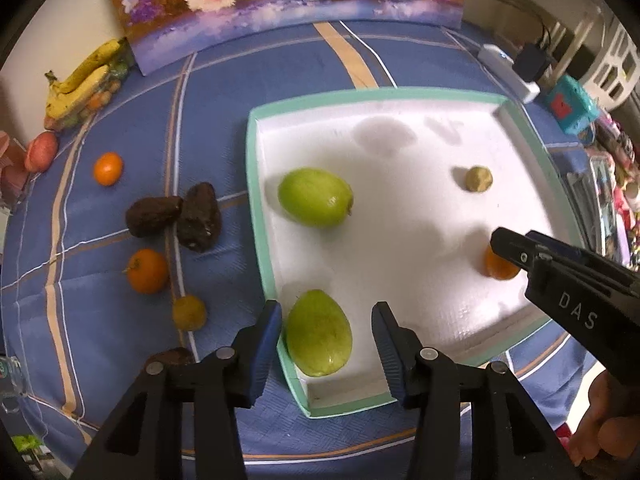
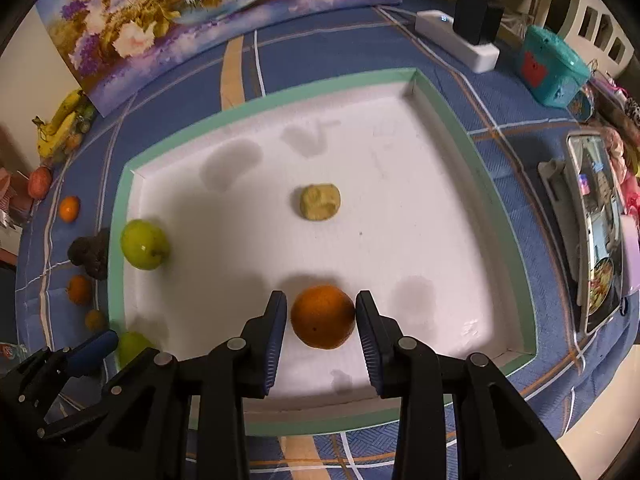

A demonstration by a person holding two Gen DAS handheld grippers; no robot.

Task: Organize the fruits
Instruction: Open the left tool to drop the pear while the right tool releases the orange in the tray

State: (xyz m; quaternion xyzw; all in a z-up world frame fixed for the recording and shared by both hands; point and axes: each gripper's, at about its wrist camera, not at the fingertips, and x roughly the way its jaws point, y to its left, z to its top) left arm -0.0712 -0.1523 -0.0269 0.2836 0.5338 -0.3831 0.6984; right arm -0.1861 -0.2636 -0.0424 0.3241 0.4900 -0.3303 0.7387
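Left gripper (image 1: 326,334) jaws spread, green fruit (image 1: 319,333) loose between them, bottom centre; right gripper (image 2: 321,318) pinching orange (image 2: 323,317).

Tray (image 2: 500,216) centre w/ free room; fruits crowd cloth (image 1: 120,340) on its left

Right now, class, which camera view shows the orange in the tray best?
The right wrist view: the orange sits whole and central between the right claw's pads. In the left wrist view that claw hides most of it.
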